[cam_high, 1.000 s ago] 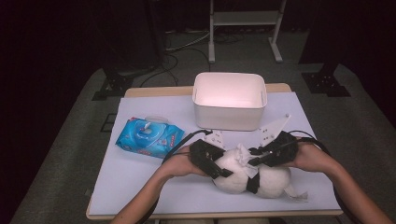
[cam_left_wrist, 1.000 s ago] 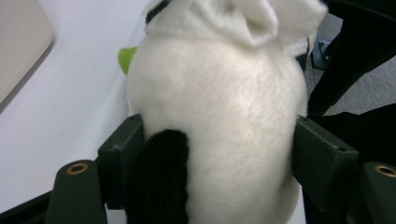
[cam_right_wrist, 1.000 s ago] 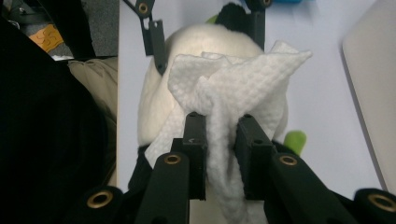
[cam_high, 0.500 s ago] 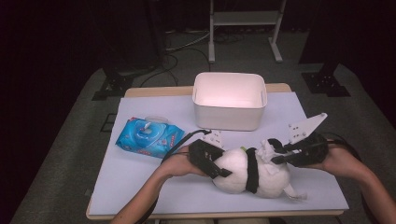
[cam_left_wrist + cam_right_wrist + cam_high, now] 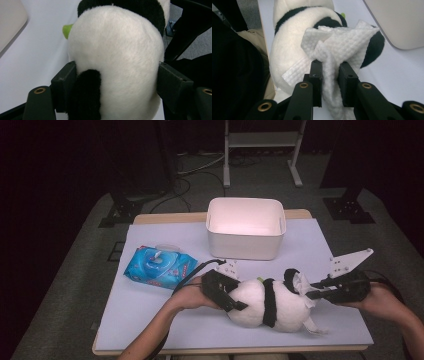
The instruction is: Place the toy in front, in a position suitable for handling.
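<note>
Since the earlier frames, the right gripper [image 5: 311, 295] has drawn away toward the tabletop's right edge, carrying its white wipe [image 5: 337, 47] off the middle of the plush panda [image 5: 267, 306] to the toy's right end; the left gripper has kept its place.

At far left on the lavender tabletop [image 5: 155, 320] lies a blue pack of wet wipes [image 5: 159, 266], well apart from the work and probably the source of the cloth; behind the centre stands an open white bin [image 5: 246, 227].

Next comes the left gripper [image 5: 235, 301], its jaws spread wide and clamped on the panda's round white body, evidently to pin the toy so it cannot slide while being rubbed; in the left gripper view both pads press into the fur.

The panda lies on its side at the front centre of the tabletop, between the two grippers, with a small green piece [image 5: 67, 30] poking out behind it.

At right, the right gripper's jaws stand close together, pinching the bunched wipe, whose free end drapes against the panda's black ear; that looks like a wiping stroke in progress.
</note>
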{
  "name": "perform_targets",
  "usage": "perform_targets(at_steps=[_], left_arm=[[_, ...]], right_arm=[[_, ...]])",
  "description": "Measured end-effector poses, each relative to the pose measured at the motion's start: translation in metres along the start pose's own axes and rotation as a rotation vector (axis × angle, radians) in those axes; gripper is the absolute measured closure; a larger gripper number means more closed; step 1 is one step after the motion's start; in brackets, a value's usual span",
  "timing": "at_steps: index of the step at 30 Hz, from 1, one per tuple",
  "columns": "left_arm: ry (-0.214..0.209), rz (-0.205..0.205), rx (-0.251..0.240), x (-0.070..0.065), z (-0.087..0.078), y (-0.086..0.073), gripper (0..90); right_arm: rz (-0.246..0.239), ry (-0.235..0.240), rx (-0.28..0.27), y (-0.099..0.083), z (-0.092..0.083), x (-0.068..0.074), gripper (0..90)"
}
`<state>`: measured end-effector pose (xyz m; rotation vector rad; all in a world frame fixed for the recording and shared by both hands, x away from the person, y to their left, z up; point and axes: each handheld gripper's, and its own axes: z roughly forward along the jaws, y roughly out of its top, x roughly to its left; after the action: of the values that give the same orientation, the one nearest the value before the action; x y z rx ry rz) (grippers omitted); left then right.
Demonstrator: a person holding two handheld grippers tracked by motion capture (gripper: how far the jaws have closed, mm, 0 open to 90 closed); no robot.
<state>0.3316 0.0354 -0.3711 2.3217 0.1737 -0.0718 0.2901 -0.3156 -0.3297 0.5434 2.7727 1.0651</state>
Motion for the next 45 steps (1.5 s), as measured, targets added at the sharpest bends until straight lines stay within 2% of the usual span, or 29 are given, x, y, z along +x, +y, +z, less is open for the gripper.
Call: perform_targets(at_steps=[4, 14, 21, 28, 33, 38, 45], left_arm=[[0.005, 0.014, 0.005, -0.002, 0.0, 0.001, 25.3], [0.017, 0.064, 0.013, -0.007, -0.001, 0.0, 25.5], [0.021, 0.061, 0.01, -0.009, -0.001, 0.0, 25.5], [0.024, 0.056, 0.004, -0.01, 0.0, 0.001, 25.5], [0.033, 0.079, 0.019, -0.014, 0.001, 0.006, 25.3], [0.032, 0.074, 0.022, -0.015, 0.001, 0.004, 25.3], [0.021, 0.057, 0.015, -0.013, 0.0, 0.003, 24.9]], right_arm=[[0.004, -0.002, -0.011, -0.002, 0.0, -0.003, 74.3], [-0.016, -0.007, -0.004, 0.014, 0.003, -0.013, 74.3], [-0.02, -0.013, 0.015, 0.025, 0.006, -0.021, 74.3], [-0.032, 0.002, 0.012, 0.032, 0.008, -0.017, 74.3], [-0.07, 0.02, 0.01, 0.044, 0.013, -0.01, 74.3], [-0.104, 0.034, 0.026, 0.054, 0.02, -0.003, 74.3], [-0.071, 0.031, 0.015, 0.043, 0.012, -0.006, 74.2]])
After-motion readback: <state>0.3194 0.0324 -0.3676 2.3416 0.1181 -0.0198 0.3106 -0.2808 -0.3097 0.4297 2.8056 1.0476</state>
